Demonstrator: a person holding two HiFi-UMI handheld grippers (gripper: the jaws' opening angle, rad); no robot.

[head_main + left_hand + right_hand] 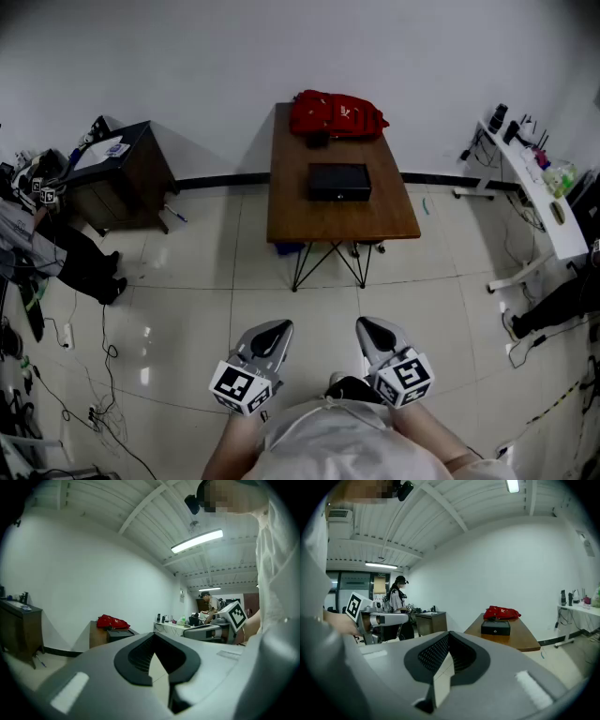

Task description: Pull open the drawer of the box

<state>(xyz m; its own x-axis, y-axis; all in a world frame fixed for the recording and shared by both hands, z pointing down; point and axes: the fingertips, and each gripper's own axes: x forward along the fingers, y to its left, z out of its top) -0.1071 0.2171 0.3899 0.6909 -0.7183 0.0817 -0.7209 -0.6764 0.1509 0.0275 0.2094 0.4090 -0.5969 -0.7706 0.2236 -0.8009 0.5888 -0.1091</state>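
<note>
The black box [339, 181] sits on the brown table [328, 222] across the tiled floor, its drawer front closed and facing me. A red bag [337, 114] lies behind it at the table's far end. My left gripper [273, 334] and right gripper [374, 331] hang side by side near my body, far short of the table, both shut and empty. Past the left gripper [153, 635], the left gripper view shows the box [120, 633] small and distant. Past the right gripper [449, 633], the right gripper view shows the box [495, 627] with a small round fitting on its front.
A dark cabinet [122, 173] stands at the left wall and a white desk [539, 202] with clutter at the right. A seated person's legs [80, 262] and floor cables [94, 375] are at the left. Another person [398, 603] stands in the background.
</note>
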